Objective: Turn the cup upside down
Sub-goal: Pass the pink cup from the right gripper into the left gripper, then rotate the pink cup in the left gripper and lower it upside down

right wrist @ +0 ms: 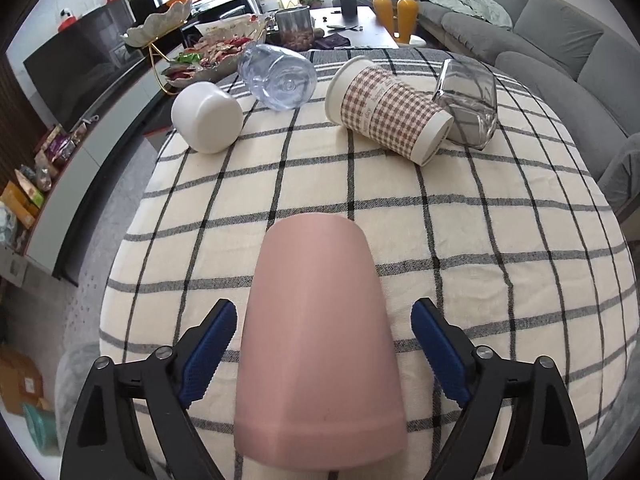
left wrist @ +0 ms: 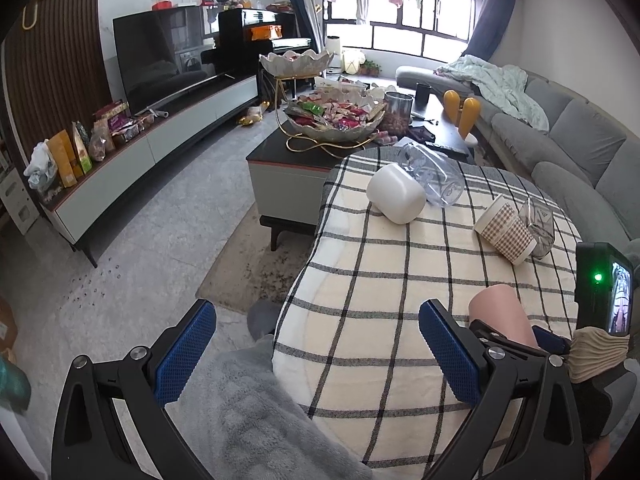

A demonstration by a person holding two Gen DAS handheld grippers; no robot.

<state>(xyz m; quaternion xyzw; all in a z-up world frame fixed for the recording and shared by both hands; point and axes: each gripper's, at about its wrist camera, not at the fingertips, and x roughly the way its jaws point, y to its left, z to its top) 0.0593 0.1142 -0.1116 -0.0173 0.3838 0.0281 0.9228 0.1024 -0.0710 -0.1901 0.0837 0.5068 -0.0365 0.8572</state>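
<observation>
A pink cup (right wrist: pixel 316 320) lies on its side on the checked cloth (right wrist: pixel 500 240), base pointing away. My right gripper (right wrist: pixel 324 344) is open, its blue pads on either side of the cup with small gaps. The cup also shows in the left wrist view (left wrist: pixel 502 312), partly behind the right gripper (left wrist: pixel 560 344). My left gripper (left wrist: pixel 316 352) is open and empty, over the cloth's near left edge. A white cup (right wrist: pixel 206 116), a clear blue-tinted cup (right wrist: pixel 278 76), a houndstooth paper cup (right wrist: pixel 388 110) and a clear glass (right wrist: pixel 468 104) lie on their sides at the far end.
Beyond the cloth stands a coffee table (left wrist: pixel 280 156) with a snack bowl (left wrist: pixel 334 118), a jar and yellow shakers. A grey sofa (left wrist: pixel 580 136) runs along the right. A TV unit (left wrist: pixel 160 128) is at the left. A grey fluffy cover (left wrist: pixel 248 412) lies below the left gripper.
</observation>
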